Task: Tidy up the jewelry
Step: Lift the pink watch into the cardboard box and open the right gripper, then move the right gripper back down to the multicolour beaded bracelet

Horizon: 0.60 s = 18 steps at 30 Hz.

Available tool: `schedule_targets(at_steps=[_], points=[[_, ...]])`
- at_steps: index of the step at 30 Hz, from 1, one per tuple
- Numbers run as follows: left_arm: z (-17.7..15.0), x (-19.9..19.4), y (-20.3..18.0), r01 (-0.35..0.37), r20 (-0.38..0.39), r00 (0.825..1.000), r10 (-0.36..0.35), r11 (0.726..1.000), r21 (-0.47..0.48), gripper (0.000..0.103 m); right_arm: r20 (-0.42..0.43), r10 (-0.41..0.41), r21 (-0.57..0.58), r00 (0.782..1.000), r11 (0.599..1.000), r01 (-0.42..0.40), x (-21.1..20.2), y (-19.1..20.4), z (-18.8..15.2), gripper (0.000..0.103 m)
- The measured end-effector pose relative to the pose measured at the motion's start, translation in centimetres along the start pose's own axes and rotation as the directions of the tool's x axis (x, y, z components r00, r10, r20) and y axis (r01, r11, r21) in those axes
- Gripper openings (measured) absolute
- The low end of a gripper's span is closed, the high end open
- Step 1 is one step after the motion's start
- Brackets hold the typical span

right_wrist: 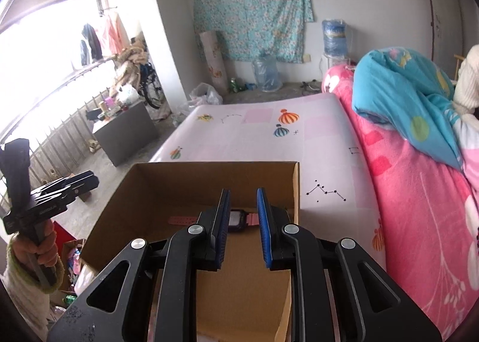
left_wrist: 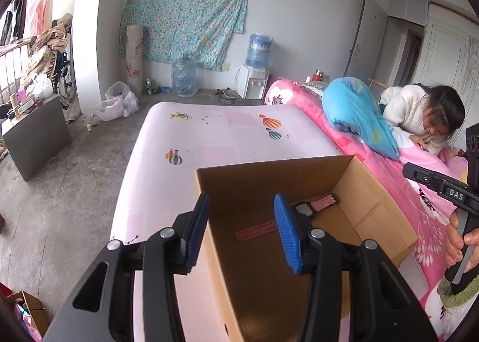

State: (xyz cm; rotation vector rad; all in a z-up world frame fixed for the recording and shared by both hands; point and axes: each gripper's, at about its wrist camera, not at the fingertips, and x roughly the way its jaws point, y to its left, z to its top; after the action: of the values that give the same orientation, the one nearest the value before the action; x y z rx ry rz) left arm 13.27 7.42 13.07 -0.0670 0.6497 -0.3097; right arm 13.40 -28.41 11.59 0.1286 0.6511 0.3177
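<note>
- Leftmost, the left gripper (left_wrist: 242,229) hangs over the near left wall of the cardboard box (left_wrist: 386,207), its blue pads roughly half apart; the left pad (left_wrist: 196,229) sits outside the wall and the right pad inside, and neither visibly presses on the cardboard.
- Nothing is gripped between those pads.
- Further right, the pink watch (left_wrist: 302,216) lies flat on the box floor, its dark face toward the far right corner and one perforated strap stretched leftward.
- Next, the right gripper (right_wrist: 243,226) points down into the same box, its pads a narrow gap apart, empty.
- Seen from the right wrist, the watch face shows through that gap, lying on the floor beyond the pads and not touched by them.
- The box stands on a pale pink mat (left_wrist: 209,138) printed with balloons.
- Rightmost, a pink flowered blanket (right_wrist: 419,207) borders the mat, with a blue quilt (right_wrist: 404,93) bundled on top.
</note>
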Motion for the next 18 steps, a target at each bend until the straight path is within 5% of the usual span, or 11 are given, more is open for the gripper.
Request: schedule_targets(at_steps=[3,6,12,18], points=[[-2.8,-3.3,1.0,-0.008,0.021,1.0,0.008,1.0,-0.008,0.048,0.055,0.073,-0.057,0.996,0.996,-0.07,-4.6,1.5,-3.5,0.026],[-6.1,-5.1,1.8,0.003,-0.009,1.0,-0.004,0.999,-0.035,0.048,0.011,0.149,-0.046,0.989,0.988,-0.149,-6.0,2.6,-7.0,0.035],[-11.8,-3.9,0.9,0.052,-0.156,0.986,-0.059,0.997,-0.049,0.049,-0.257,0.259,0.119,0.931,0.965,-0.235,-0.1,5.3,-13.8,0.041],[-15.2,-0.6,-0.6,0.062,-0.269,0.961,-0.065,0.998,-0.021,0.049,-0.365,0.297,0.123,0.882,0.955,-0.27,5.2,9.3,-15.5,0.039]])
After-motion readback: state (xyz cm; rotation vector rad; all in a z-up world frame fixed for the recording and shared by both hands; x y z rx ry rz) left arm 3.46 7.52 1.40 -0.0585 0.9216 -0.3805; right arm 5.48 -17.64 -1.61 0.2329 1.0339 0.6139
